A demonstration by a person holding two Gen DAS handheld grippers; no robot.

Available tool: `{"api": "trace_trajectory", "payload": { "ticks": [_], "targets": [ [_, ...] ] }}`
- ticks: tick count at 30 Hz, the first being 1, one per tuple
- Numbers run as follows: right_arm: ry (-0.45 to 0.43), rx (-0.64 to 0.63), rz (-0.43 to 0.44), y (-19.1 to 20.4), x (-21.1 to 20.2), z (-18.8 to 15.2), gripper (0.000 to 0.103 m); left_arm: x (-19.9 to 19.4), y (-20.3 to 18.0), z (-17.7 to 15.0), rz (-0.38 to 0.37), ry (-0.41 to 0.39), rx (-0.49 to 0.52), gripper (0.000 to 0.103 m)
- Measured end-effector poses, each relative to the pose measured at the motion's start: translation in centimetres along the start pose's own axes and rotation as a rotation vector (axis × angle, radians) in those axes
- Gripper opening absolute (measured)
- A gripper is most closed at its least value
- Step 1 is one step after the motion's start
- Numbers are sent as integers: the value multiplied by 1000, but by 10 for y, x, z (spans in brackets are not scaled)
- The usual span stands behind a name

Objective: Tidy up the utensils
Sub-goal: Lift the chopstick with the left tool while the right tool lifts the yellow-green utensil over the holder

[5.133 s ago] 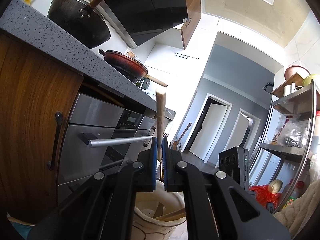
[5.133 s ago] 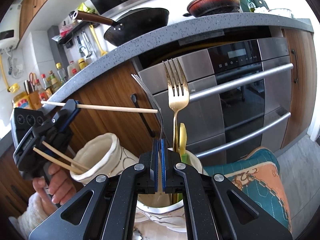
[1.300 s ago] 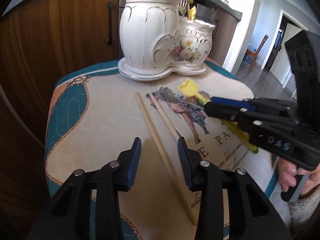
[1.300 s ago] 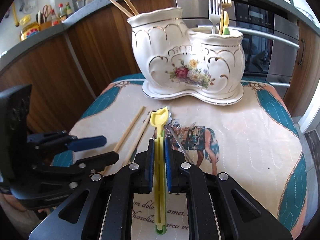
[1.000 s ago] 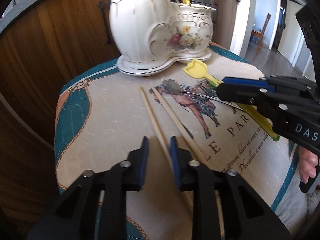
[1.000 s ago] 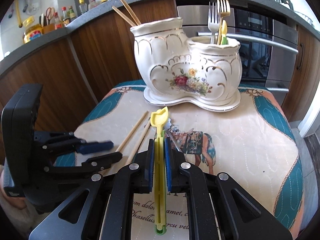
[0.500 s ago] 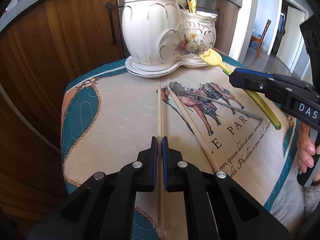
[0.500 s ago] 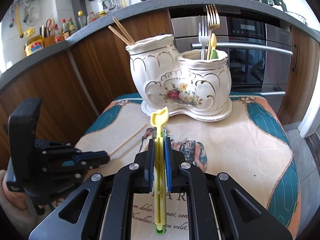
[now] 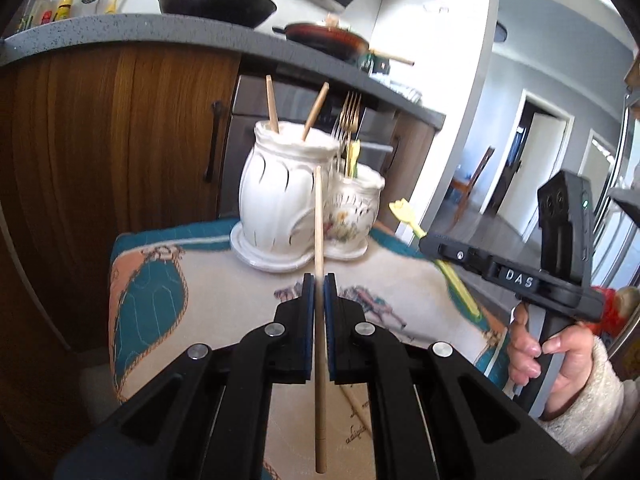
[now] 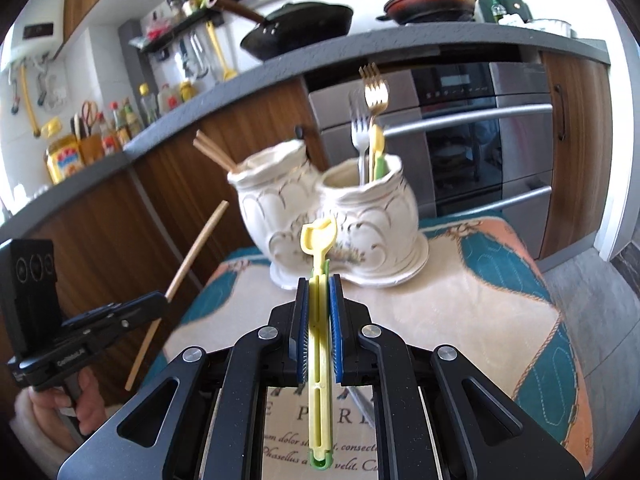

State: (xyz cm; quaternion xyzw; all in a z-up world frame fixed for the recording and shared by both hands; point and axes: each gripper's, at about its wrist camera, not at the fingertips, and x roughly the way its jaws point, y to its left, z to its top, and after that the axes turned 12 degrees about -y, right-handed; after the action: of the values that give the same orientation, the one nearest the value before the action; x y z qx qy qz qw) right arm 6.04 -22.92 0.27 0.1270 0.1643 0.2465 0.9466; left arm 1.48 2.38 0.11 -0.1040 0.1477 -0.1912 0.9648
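Left gripper [image 9: 316,280] now clamps a chopstick [image 9: 319,240] and lifts it; the yellow spoon [image 10: 318,248] rises too, clear of the cloth.

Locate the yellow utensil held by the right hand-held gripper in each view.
Left wrist view: the yellow utensil sits right of centre, angled up-left from the right hand-held gripper, beside the holder.
Right wrist view: it runs up the centre between the pads, its head in front of the holder.
Shared landmark: the white holder with chopsticks and forks.
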Motion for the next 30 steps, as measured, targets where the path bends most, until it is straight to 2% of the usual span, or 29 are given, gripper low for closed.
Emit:
{"api": "trace_trajectory", "payload": {
  "ticks": [7,10,15,18,23,26,30],
  "targets": [
    [-93,26,9,-4,-9,19,11,-6,20,32,-57,-165,-98,5],
    [-133,24,0,-5,-7,34,11,-2,23,50,-80,-233,-104,5],
    [-195,14,1,-3,2,62,11,11,27,81,-74,-338,-95,5],
    [-222,10,9,-2,15,78,11,21,46,99,-64,-405,-153,5],
    [-253,27,38,-4,43,101,11,58,83,118,-30,-438,-243,5],
    [-254,33,48,-7,65,107,11,82,97,126,-40,-431,-266,5],
    [-243,52,59,-15,83,102,11,115,106,132,-89,-415,-296,5]
  ]
}}
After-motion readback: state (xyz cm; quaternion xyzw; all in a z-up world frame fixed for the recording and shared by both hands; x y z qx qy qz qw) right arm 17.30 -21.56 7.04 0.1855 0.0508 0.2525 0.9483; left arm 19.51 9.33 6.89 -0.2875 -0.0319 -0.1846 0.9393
